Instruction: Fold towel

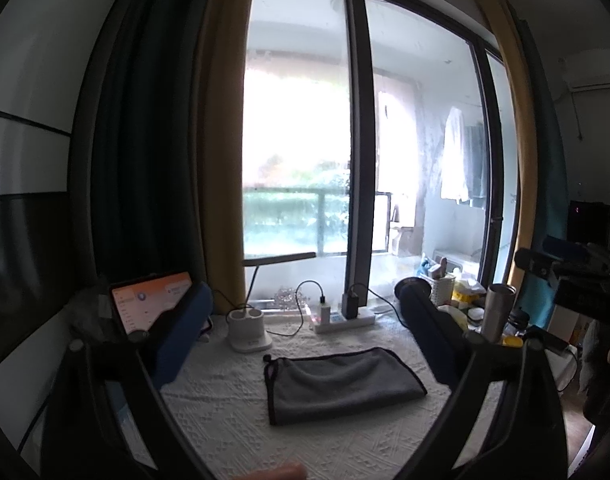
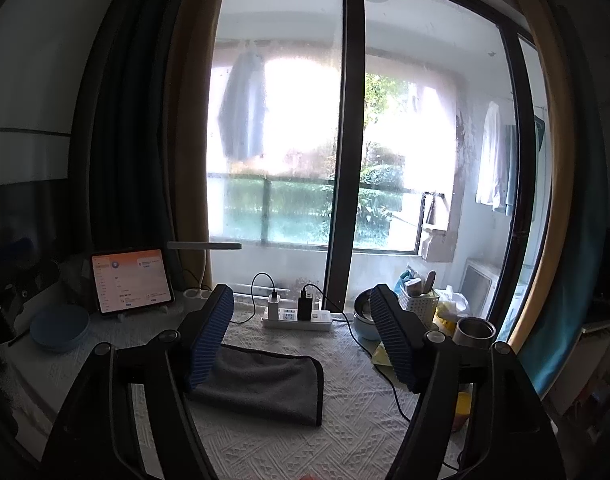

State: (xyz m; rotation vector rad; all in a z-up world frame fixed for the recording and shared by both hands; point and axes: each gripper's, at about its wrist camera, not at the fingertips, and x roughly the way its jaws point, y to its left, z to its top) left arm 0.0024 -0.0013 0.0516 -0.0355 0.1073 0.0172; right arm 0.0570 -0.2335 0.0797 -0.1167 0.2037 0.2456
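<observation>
Window [image 1: 305, 140]: I see a tall glazed door filling the background of both views, a balcony behind it.

Table [image 2: 285, 440]: covered with a white textured cloth; it carries everything listed below.

Left gripper [image 1: 305, 320]: I hold it above the near edge of the table, both blue-padded fingers spread wide, nothing between them. The towel lies ahead of it in the gap, not touched.

Right gripper [image 2: 301, 340]: likewise raised, fingers wide apart and empty. Its left pad hides the towel's near-left corner in the right wrist view; I judge it to be above the cloth, not on it.

Towel [image 1: 341, 384]: grey with dark piping, lying flat in the middle of the table. It shows a rounded doubled edge on one side and stacked piped edges on the other, so I judge at least one fold is made. The bundle is compact and tidy. Whether a further fold is wanted I cannot tell; if not, the task looks almost or wholly finished.

Tablet [image 2: 131, 280]: lit, propped at the far left.

Power strip [image 2: 297, 318]: by the window, chargers plugged in.

Steel cup [image 2: 475, 332]: far right.
</observation>
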